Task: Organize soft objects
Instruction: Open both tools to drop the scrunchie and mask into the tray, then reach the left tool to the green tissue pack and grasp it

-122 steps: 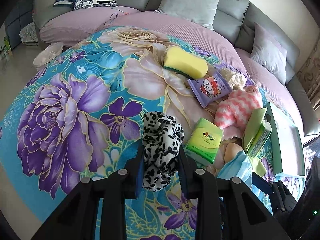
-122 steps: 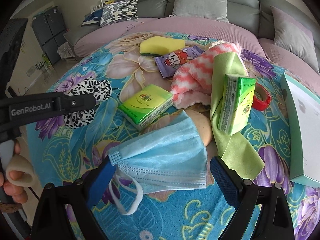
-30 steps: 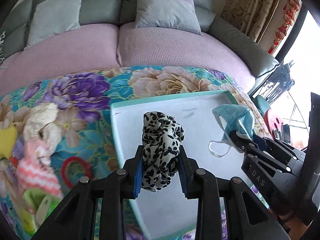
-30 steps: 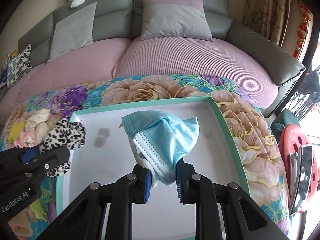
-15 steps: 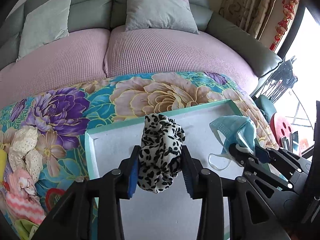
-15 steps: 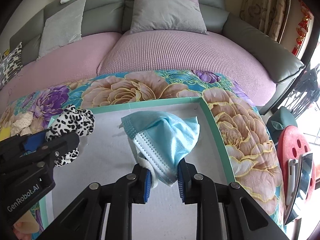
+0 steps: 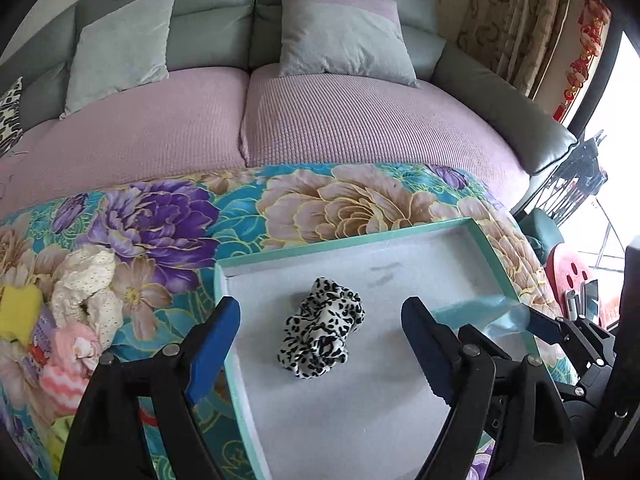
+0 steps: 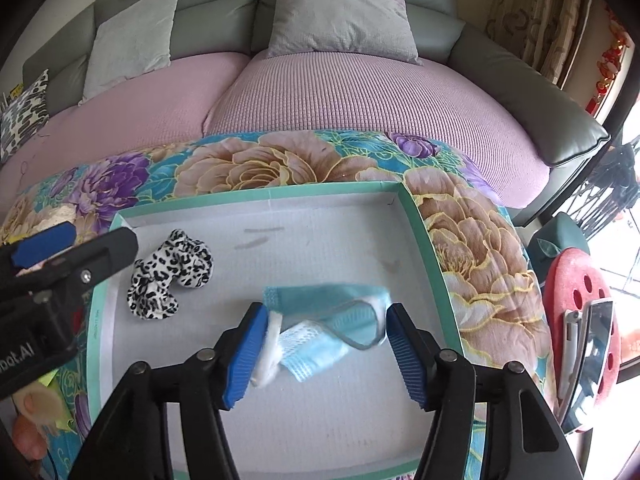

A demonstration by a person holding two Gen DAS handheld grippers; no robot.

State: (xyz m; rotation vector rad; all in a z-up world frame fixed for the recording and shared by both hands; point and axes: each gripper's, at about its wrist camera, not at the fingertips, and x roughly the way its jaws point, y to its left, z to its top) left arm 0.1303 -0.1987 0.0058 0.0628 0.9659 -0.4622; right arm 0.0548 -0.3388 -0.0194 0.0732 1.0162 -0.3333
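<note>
Our left gripper [image 7: 320,344] opens above the scrunchie [image 7: 322,332] in the tray [image 8: 256,194]; our right gripper [image 8: 322,348] opens around the mask [image 8: 332,320].

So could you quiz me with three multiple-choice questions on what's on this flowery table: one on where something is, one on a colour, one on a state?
1. Where does the leopard-print scrunchie lie?
A. On the sofa
B. Inside the green-rimmed tray
C. On the pile of soft things left of the tray

2. What colour is the face mask?
A. Light blue
B. Red
C. Black

3. How is the left gripper?
A. Clamped on the scrunchie
B. Holding the mask
C. Jaws apart, gripping nothing

Answers: 1 B, it rests on the tray's white floor. 2 A, its pleated fabric is light blue. 3 C, the jaws are opening and the scrunchie lies free between them on the tray.
</note>
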